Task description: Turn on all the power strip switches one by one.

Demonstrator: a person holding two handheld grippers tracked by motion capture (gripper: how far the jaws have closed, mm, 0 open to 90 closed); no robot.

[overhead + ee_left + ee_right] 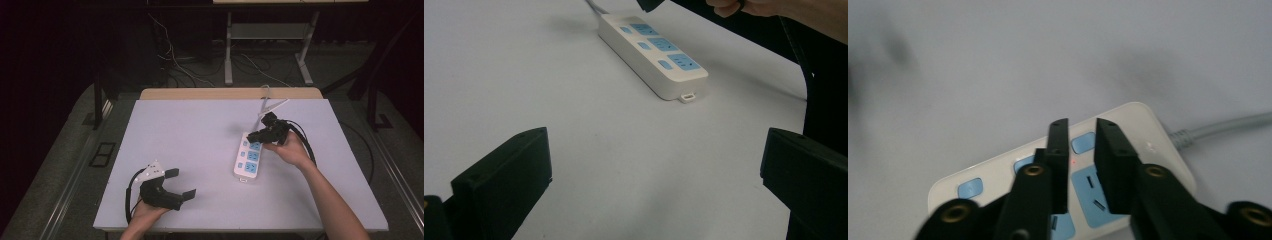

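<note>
The power strip (248,159) lies right of centre on the table (190,130), its long axis running roughly from six to twelve o'clock, cord leading off at twelve. The right claw (256,135) hovers over its far end, jaws a narrow gap apart with nothing between them, aimed, I think, at the last socket and its switch (1083,143). The left claw (181,183) rests at seven o'clock, wide open and empty, well apart. Nothing stands between the right claw and the strip.

We rest our left gripper (181,184) low, jaws wide apart — our right gripper (254,135) reaches forward, jaws narrowly parted, nothing between.
</note>
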